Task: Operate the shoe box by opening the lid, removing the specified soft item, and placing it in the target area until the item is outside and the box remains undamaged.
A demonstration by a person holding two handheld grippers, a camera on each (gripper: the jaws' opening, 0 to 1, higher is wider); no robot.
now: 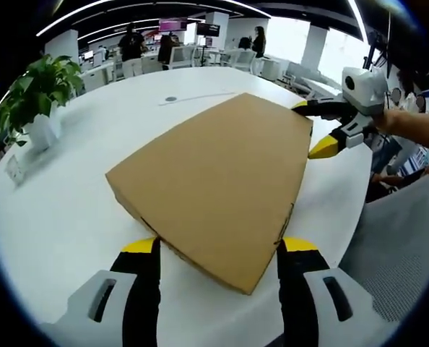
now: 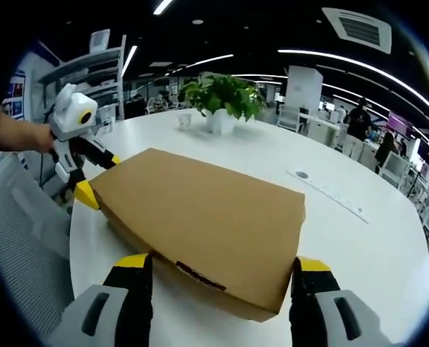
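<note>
- The shoe box [image 1: 218,188] is a plain brown cardboard box lying flat on the white round bench [image 1: 63,210], lid closed; whatever is inside is hidden.
- In the left gripper view the left gripper [image 1: 218,249] reaches in from the near edge, its yellow-tipped black fingers [image 1: 144,253] spread wide either side of the box's near corner. They stand just beside the cardboard, but contact cannot be made out and nothing is gripped.
- In the same view the right gripper [image 1: 317,129] comes in at the far right, held by a bare forearm [image 1: 417,126]. Its two fingers are parted at the box's far right edge, one above the lid edge and one lower; whether they pinch the cardboard cannot be told.
- In the right gripper view the right gripper [image 2: 218,266] has its own fingers [image 2: 131,271] wide apart, flanking the near end of the box [image 2: 200,217].
- There the left gripper [image 2: 92,177] shows at the box's far left corner, its lower yellow tip just beside the cardboard.
- A dark printed mark [image 2: 200,276] sits on the box's near side wall; it is too small to read.
- A potted plant [image 2: 222,101] stands on the bench beyond the box, well apart from it.
- Part of a grey mesh chair [image 1: 402,246] is cut off at the right.
</note>
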